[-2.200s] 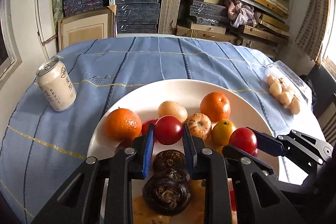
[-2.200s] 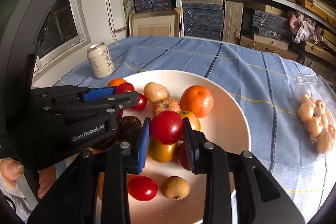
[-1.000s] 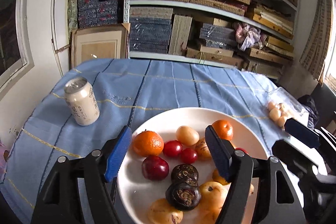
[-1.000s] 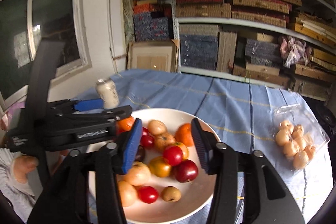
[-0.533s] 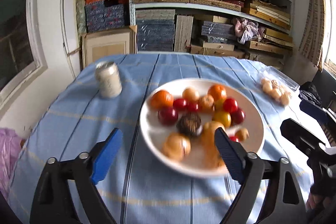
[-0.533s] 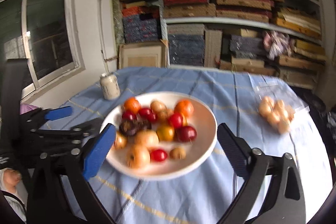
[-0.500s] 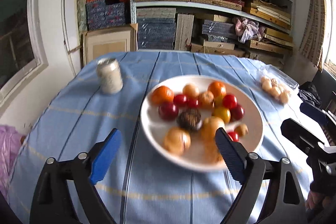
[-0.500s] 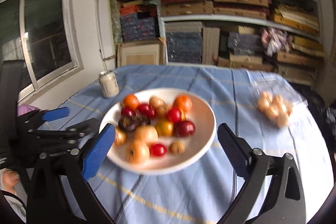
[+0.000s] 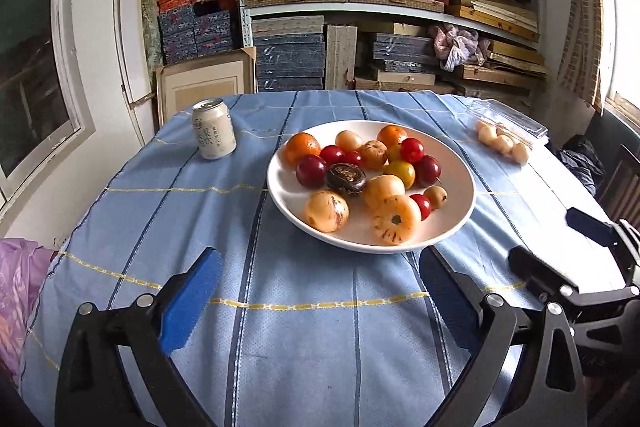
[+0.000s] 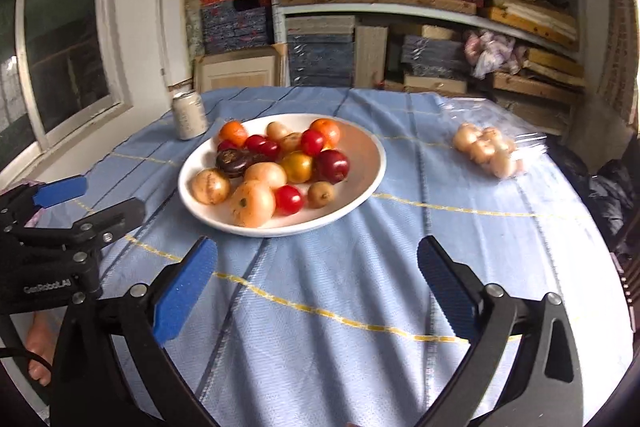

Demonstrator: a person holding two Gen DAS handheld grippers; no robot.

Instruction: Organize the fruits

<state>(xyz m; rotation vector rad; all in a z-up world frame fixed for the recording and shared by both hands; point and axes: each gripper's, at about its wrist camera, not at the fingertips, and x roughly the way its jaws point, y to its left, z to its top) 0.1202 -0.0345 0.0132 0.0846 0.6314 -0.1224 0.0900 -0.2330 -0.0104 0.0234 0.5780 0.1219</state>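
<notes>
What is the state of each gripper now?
Left gripper: jaws opening, nothing between them.
Right gripper: open, empty.

Daylight, soft; white plate (image 9: 460,215) casts faint shadow toward camera. Right wrist view slightly motion-blurred. Fisheye bending, dark vignette at corners.

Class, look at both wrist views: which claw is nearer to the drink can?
Left. The left claw is on the side of the white plate where the drink can stands; the right claw is across, nearer the bagged fruit.
</notes>
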